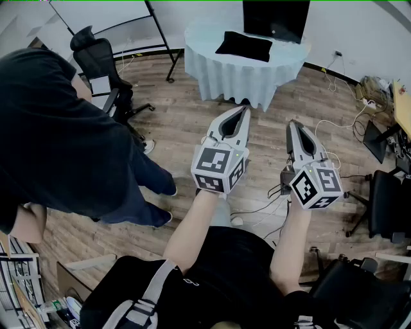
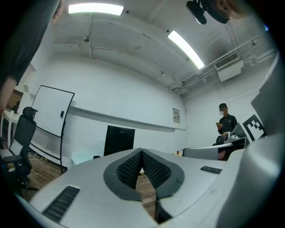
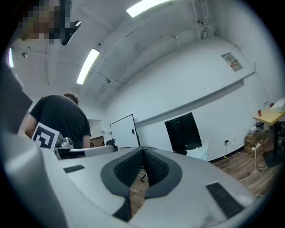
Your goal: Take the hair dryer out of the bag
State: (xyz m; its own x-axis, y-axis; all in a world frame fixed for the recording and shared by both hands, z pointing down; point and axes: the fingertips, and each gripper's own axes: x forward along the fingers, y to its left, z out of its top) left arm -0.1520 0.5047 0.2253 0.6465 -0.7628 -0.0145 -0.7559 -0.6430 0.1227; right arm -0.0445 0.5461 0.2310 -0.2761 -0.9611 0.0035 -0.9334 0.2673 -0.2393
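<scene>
A black bag [image 1: 244, 46] lies on a round table with a pale blue cloth [image 1: 239, 71] across the room in the head view. No hair dryer shows. My left gripper [image 1: 244, 110] is held level in mid-air, jaws shut with nothing between them, well short of the table. My right gripper [image 1: 293, 125] floats beside it, also shut and empty. In the left gripper view the left gripper [image 2: 142, 152] points at a white wall; in the right gripper view the right gripper [image 3: 143, 150] does the same.
A black monitor [image 1: 275, 19] stands behind the bag. A person in dark clothes [image 1: 58, 148] stands close at the left. An office chair [image 1: 103, 67] and whiteboard stand [image 1: 154, 38] are at the back left. Cables [image 1: 340, 132] and chairs [image 1: 388, 202] crowd the right. Another person [image 2: 226, 122] stands at the far right in the left gripper view.
</scene>
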